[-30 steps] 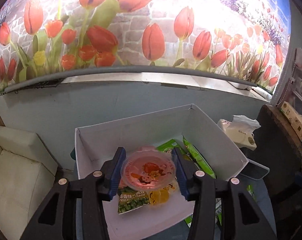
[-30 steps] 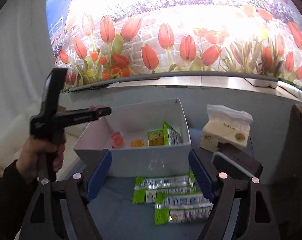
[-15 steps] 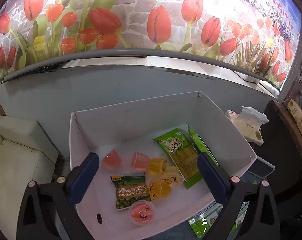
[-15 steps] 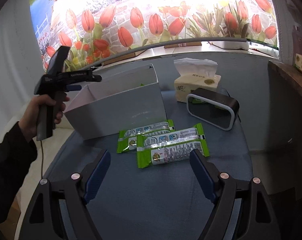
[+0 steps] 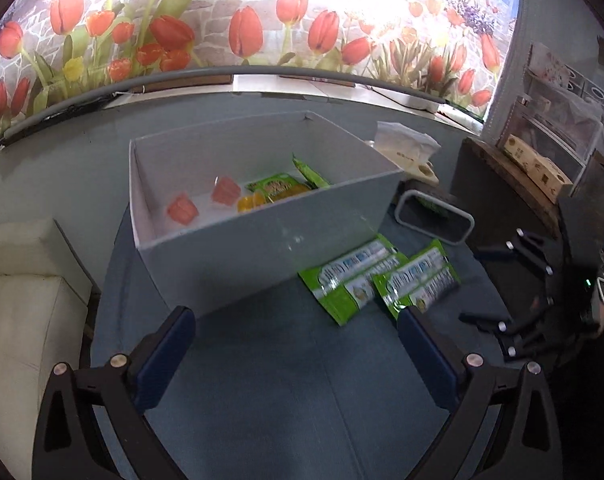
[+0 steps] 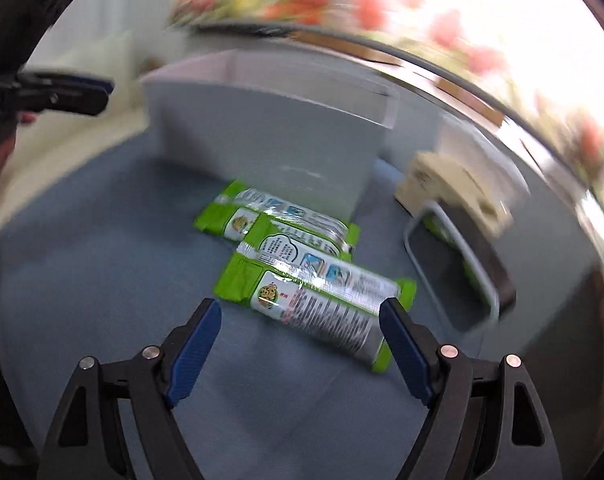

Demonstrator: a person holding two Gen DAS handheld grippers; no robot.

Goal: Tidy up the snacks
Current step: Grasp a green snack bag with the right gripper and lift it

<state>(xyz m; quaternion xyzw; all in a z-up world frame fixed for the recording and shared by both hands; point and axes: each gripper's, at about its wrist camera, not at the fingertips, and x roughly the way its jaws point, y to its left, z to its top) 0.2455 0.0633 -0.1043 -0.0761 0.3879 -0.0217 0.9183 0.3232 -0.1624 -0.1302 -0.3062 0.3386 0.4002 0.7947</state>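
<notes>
Right tool (image 6: 300,340): jaws spread wide, nothing held. It hangs low over the blue table (image 6: 102,260), with the near green pack (image 6: 322,300) just ahead of its fingertips, lying flat. The far green pack (image 6: 278,220) lies behind it, partly overlapped by the near pack, close to the front wall of the box (image 6: 270,136). This view is motion-blurred; fine print on the packs cannot be read.

Left tool (image 5: 298,356): jaws spread wide, nothing held. It hangs above bare table (image 5: 282,380), in front of the box (image 5: 262,248) and apart from it.

In the left view, both packs (image 5: 382,276) lie on the table to the right of the box's front corner. The right tool (image 5: 514,292) appears dark at the right edge.

Inside the box: two pink jelly cups (image 5: 182,210), a yellow cup (image 5: 250,203) and green snack bags (image 5: 278,186) on the floor of the box.

Right of the box: a black tray with a white rim (image 5: 434,216), and behind it a tissue pack (image 5: 406,148). Tulip wall mural (image 5: 242,28) at the rear.
</notes>
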